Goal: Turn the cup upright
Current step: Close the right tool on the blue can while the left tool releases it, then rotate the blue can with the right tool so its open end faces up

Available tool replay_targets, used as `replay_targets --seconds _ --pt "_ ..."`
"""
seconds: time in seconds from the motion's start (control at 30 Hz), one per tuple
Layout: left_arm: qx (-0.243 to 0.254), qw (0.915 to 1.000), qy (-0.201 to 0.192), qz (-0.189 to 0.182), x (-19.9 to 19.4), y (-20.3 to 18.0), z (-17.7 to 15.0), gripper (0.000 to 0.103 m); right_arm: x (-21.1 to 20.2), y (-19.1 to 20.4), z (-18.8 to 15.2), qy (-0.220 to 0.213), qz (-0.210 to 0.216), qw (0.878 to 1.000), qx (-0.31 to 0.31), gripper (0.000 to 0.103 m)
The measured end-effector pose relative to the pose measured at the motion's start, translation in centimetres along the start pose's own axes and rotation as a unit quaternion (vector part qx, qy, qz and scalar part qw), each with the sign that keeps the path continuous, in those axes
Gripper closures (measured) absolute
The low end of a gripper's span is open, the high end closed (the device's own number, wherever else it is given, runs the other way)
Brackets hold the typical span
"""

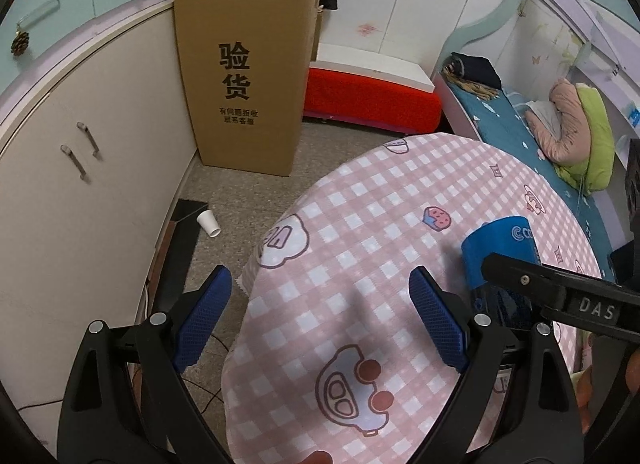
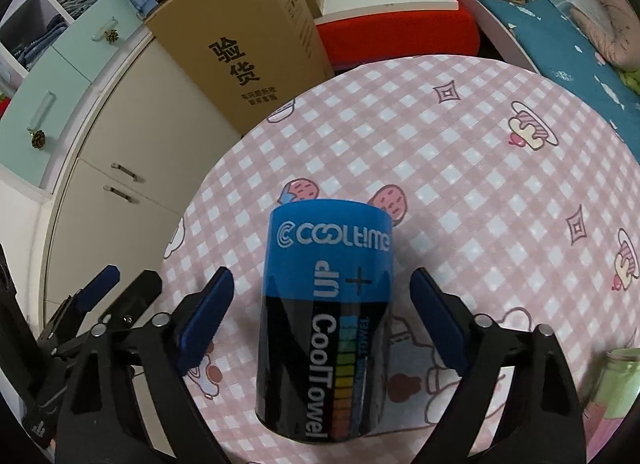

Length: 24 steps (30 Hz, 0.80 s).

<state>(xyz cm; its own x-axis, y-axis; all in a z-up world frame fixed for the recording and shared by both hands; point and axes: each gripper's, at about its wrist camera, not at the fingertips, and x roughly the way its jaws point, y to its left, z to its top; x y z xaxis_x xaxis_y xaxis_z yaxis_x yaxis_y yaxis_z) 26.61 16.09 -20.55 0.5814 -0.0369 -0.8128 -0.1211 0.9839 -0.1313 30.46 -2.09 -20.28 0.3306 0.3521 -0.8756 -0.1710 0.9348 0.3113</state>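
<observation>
Both tools share one build. The left gripper (image 1: 320, 316) has glossy black plastic arms with triangular cut-outs, joined by round silver pivot screws, and each arm ends in a flat fingers (image 1: 204, 318) pad of deep blue with a fine woven mesh texture. The right gripper (image 2: 322, 320) looks the same: black linkage, silver screws, blue textured pads. Seen from the left wrist camera, its black arm carries raised letters reading "DAS" and a small screw head.
</observation>
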Motion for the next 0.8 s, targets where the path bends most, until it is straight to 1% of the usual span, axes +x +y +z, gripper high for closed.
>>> replay_targets --seconds 0.03,0.1,0.2,0.4,0.53,0.63,0.73,0.8 --pt "0.001 1.0 0.0 -0.001 0.0 -0.2 0.0 0.012 0.0 0.0 0.0 0.001 0.001 1.0 0.0 0.031" --pt "0.002 1.0 0.0 -0.003 0.1 -0.4 0.0 0.012 0.0 0.0 0.1 -0.001 -0.003 1.0 -0.005 0.039" --pt "0.003 0.9999 -0.001 -0.011 0.1 -0.7 0.0 0.012 -0.1 -0.3 -0.1 -0.005 0.001 1.0 -0.003 0.039" --pt "0.017 0.9997 -0.004 -0.018 -0.3 -1.8 -0.1 0.012 -1.4 -1.3 -1.2 -0.028 -0.011 1.0 -0.001 0.039" --pt "0.02 0.9995 -0.009 -0.023 -0.9 -2.4 0.0 0.012 -2.8 -1.7 -1.6 -0.056 -0.034 0.998 -0.008 0.039" --pt "0.023 0.9993 -0.013 -0.026 -1.3 -2.8 0.1 0.012 -4.2 -1.6 -1.7 -0.087 -0.065 0.994 -0.02 0.039" --pt "0.029 0.9991 -0.016 -0.028 -1.6 -3.3 0.1 0.012 -5.4 -1.7 -2.0 -0.112 -0.079 0.99 -0.024 0.04" --pt "0.031 0.9989 -0.015 -0.031 -1.8 -3.7 0.0 0.012 -5.8 -1.8 -2.3 -0.12 -0.09 0.988 -0.029 0.04"
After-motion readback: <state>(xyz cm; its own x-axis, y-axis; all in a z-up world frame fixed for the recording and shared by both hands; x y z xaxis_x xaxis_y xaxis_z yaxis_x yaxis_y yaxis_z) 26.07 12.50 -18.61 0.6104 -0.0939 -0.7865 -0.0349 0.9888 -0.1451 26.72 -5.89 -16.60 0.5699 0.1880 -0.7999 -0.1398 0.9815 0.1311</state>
